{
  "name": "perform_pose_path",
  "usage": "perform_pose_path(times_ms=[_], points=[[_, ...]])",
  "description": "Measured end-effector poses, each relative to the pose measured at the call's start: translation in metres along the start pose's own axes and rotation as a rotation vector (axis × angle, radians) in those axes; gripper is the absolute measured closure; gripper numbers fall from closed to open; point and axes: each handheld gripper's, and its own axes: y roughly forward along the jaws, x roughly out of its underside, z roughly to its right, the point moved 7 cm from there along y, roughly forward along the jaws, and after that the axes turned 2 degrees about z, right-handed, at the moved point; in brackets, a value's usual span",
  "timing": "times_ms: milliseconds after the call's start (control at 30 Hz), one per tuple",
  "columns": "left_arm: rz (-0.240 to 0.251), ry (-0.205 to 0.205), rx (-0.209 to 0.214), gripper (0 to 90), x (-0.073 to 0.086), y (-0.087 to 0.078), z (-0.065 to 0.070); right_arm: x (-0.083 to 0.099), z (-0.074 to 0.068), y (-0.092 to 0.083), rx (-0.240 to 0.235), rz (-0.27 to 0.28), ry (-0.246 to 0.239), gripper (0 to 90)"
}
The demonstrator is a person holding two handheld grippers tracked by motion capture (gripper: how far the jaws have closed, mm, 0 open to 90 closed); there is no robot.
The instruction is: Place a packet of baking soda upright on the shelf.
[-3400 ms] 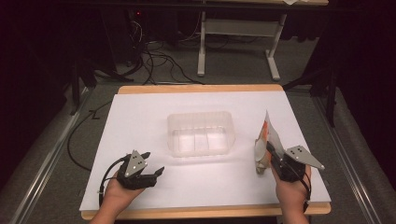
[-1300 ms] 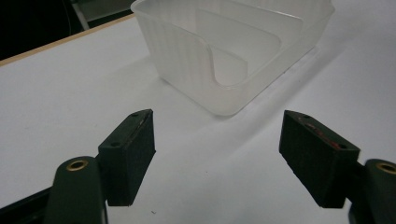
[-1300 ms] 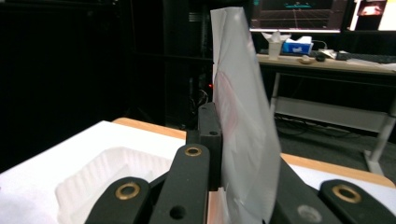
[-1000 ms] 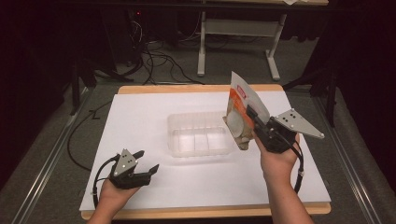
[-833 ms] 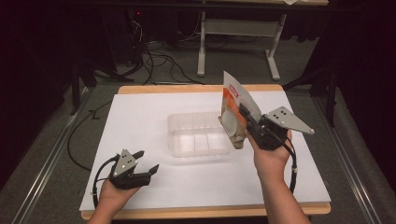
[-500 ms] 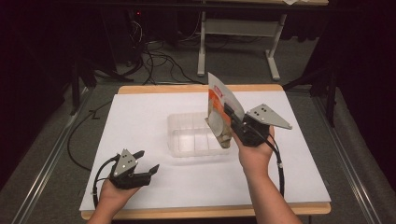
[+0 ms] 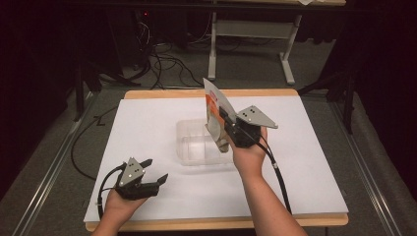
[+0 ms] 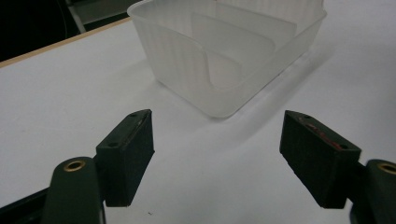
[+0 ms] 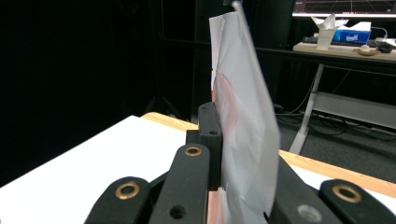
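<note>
A flat packet (image 7: 215, 112) is pinched tight in the right gripper (image 7: 227, 129) above the clear tub (image 7: 189, 146), while the left gripper (image 7: 156, 171) is held wide open and empty.

Overhead light fell on the white counter (image 7: 305, 162), leaving the room around it nearly black. The clear plastic container (image 8: 224, 56) cast a soft shadow. In the right gripper view the packet (image 9: 243, 130) was blurred, and the near tongs sat out of focus.
</note>
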Motion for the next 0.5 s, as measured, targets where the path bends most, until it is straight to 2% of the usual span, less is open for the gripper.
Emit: perform_pose_path(times_ms=[200,500], points=[[-0.005,0.002,0.004,26.5,0.0,0.001,0.0,0.009,0.001,0.013,0.017,-0.031,-0.009,90.0],[-0.003,0.0,0.004,26.4,0.0,0.001,0.0,0.016,-0.004,0.026,0.008,-0.043,-0.018,90.0]])
